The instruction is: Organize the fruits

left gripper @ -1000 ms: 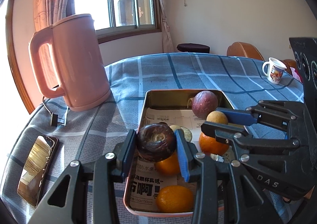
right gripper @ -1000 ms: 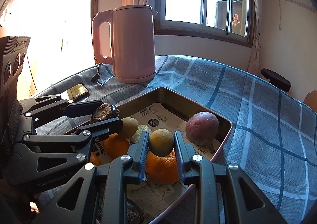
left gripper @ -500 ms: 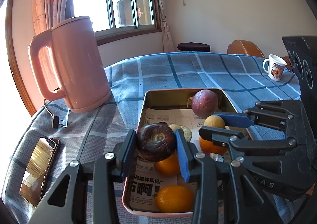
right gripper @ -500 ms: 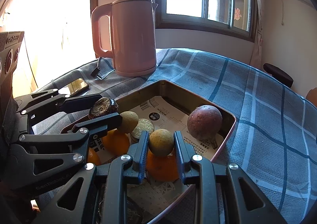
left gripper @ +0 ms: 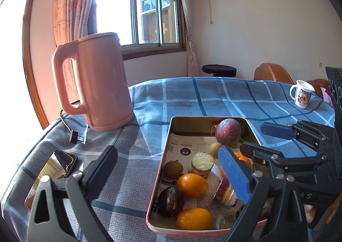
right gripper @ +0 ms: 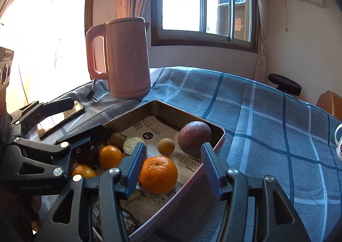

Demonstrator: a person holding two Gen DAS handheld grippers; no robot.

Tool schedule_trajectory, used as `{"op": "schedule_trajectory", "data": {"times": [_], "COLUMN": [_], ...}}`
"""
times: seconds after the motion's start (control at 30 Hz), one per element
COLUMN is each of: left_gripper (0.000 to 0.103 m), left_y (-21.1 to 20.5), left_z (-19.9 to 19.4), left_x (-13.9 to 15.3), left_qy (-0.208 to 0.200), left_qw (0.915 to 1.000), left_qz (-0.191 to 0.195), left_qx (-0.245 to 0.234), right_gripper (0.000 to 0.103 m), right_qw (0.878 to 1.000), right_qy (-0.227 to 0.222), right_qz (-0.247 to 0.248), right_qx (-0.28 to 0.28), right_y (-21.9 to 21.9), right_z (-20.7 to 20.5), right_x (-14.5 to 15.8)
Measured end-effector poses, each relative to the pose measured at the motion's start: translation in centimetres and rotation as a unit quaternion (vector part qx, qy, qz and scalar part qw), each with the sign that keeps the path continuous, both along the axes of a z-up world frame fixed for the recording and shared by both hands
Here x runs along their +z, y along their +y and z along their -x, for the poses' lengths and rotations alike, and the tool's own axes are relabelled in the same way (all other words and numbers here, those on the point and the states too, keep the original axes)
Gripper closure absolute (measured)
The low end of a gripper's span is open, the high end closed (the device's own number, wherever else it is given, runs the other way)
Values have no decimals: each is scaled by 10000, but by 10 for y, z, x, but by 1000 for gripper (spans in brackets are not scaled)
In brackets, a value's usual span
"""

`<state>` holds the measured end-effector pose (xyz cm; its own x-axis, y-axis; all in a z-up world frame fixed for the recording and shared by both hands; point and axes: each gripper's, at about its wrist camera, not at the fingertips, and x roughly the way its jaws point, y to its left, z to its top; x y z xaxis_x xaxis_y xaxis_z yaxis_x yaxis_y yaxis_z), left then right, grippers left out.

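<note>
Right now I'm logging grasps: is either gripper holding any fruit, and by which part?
Nothing is held. The left gripper and right gripper are both opening, with no fruit pressed between their fingers; the fruit lies in the tray.

A blue checked cloth covers the worktop (left gripper: 192,96). On it stand a pink kettle (left gripper: 100,83) with its plug (left gripper: 74,136) beside it, a phone (left gripper: 52,172) lying flat, a metal tray (left gripper: 163,167), and a printed mug (left gripper: 301,93) well apart.
</note>
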<state>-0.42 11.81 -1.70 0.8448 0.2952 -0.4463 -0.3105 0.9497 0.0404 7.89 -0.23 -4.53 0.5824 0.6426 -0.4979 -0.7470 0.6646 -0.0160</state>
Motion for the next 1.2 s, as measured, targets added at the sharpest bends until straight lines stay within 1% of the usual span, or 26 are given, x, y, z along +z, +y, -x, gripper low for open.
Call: {"op": "schedule_trajectory", "data": {"times": [0.07,0.23,0.37,0.6,0.93,1.03,1.2], "left_gripper": [0,0,0,0,0,0,0], "left_y": [-5,-21,-29,-32,-32,-31,-30], "left_z": [3,1,0,0,0,0,0], "left_x": [5,7,6,5,2,2,2], "left_qy": [-136,-267,-315,-403,-410,-422,-415], "left_qw": [9999,9993,9990,9988,9989,9989,9989], "left_qz": [7,-105,-117,-105,-55,-33,-28], "left_qx": [-71,-253,-280,-258,-225,-218,-199], "right_gripper": [35,34,33,33,32,24,24], "right_qw": [9998,9983,9971,9962,9961,9958,9959], "right_qy": [-152,-447,-564,-589,-585,-602,-593], "right_qz": [-62,-95,-148,-268,-279,-282,-304], "right_qx": [-125,-351,-491,-591,-601,-622,-616], "right_y": [-7,-22,-35,-43,-45,-45,-46], "right_z": [1,5,5,4,3,4,3], "right_x": [3,8,11,12,12,12,12]}}
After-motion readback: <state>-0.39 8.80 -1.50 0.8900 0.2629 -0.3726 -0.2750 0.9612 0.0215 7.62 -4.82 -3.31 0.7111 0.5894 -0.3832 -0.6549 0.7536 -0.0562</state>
